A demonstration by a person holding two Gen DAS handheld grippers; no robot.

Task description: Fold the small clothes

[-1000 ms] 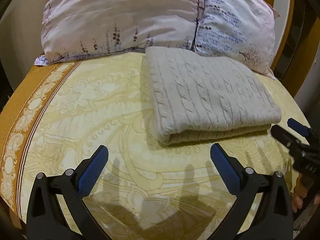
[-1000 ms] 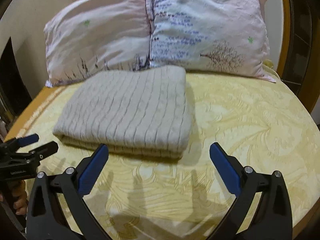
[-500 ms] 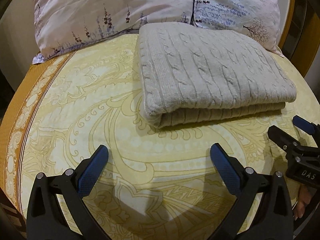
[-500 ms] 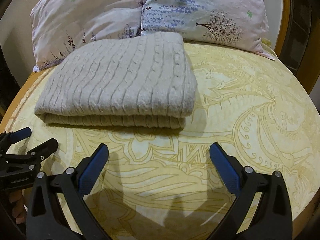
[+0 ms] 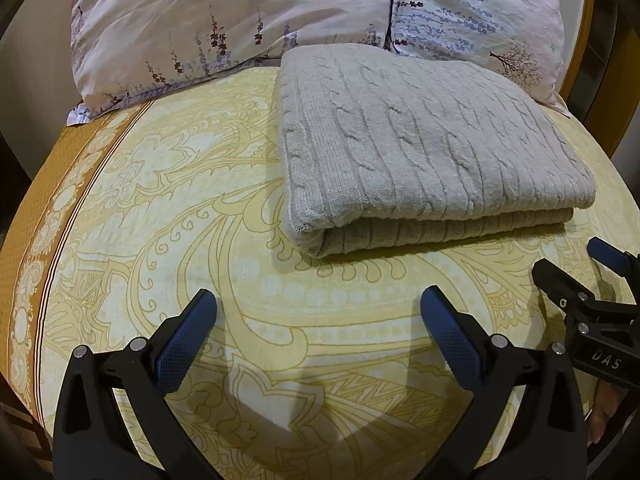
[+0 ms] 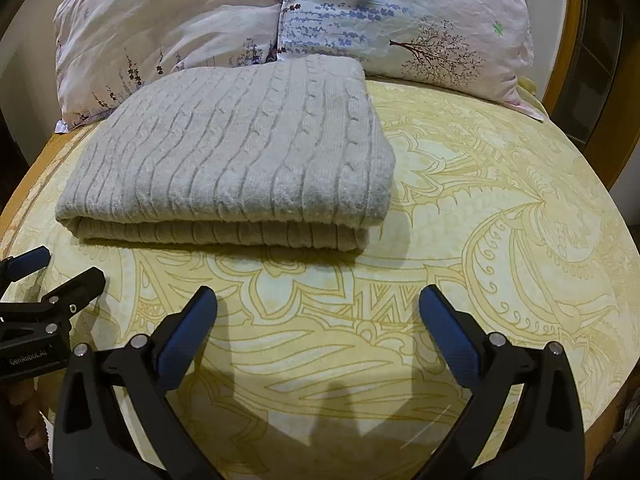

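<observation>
The bed (image 5: 168, 216), under its yellow patterned sheet, filled nearly everything I could see, and it carried all the rest. Two flowered pillows (image 5: 248, 20) leaned along its far end, side by side. Just before them lay the grey cable-knit sweater (image 5: 420, 152), folded into a thick flat rectangle with its layered edge toward me; its far edge reached the pillows, though I could not tell whether it pressed into them.

My left fingers (image 5: 316, 336) hung spread wide over bare sheet, short of the sweater's near left corner and holding nothing. My right fingers (image 6: 318, 332) were spread just as wide and just as empty, short of the near right corner. Each pair showed at the edge of the other's view.

The risks, as I judged them: the sweater already looked folded, so a careless grab at that near edge could catch only the top layer and peel the fold open. The knit looked thick and soft, so a shallow pinch might slip off, or drag the whole bundle across the sheet. Reaching low, I could also nip the sheet along with the wool and rumple both. With both hands so near each other, the two tools might knock together.

As for containers, I saw none: no basket, box or drawer in either view.
</observation>
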